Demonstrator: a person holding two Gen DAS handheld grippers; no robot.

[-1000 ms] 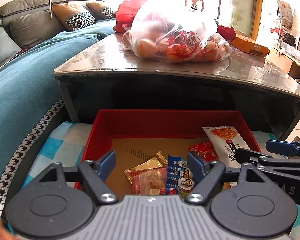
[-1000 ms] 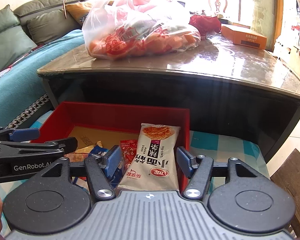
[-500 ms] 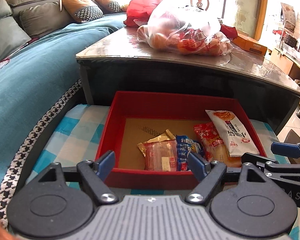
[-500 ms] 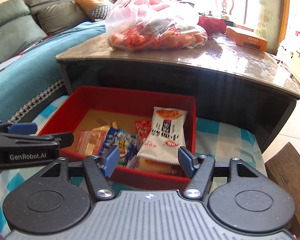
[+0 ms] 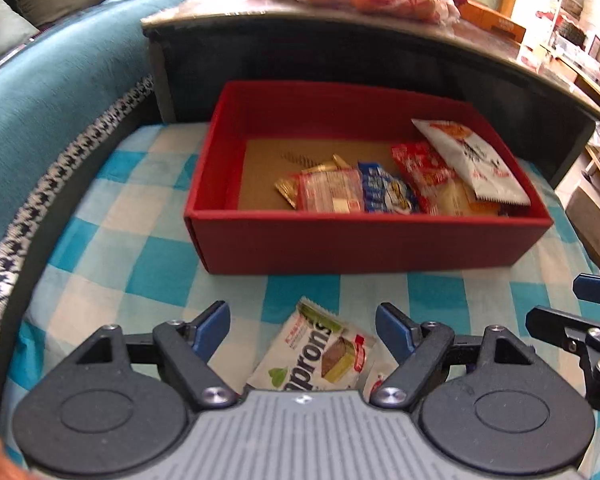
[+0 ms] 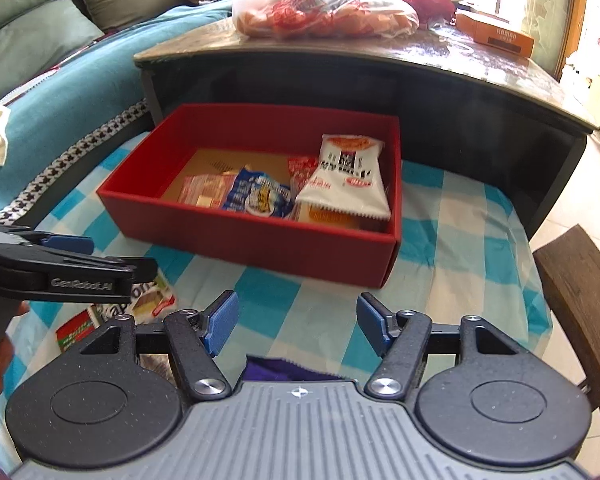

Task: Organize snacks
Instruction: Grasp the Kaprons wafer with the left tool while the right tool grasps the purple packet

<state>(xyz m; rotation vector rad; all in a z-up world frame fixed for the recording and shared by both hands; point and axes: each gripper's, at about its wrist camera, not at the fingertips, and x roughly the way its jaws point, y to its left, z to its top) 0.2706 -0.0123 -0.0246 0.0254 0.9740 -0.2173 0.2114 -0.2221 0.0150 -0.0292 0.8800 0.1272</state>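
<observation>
A red box [image 5: 360, 244] stands on the blue-checked cloth and holds several snack packets, among them a white one [image 5: 472, 160] and a blue one [image 5: 384, 192]. My left gripper [image 5: 302, 320] hangs open in front of the box, over a white-and-green wafer packet [image 5: 320, 356] lying on the cloth. My right gripper [image 6: 296, 312] is open too, with only cloth between its pads. A purple packet [image 6: 284, 368] shows low between its finger bases. The right wrist view also has the box [image 6: 260, 240], the left gripper [image 6: 112, 254] and the wafer packet [image 6: 152, 300].
A dark low table [image 6: 380, 60] stands behind the box, with a full plastic bag [image 6: 320, 4] and an orange carton [image 6: 496, 34] on it. A teal sofa [image 6: 60, 80] runs along the left. A wooden stool [image 6: 580, 312] stands at the right. A red-green packet [image 6: 74, 330] lies near the wafer packet.
Both grippers have drawn back from the box and tipped downward. The box now lies farther ahead, and the wafer packet and the purple packet have come into view.
</observation>
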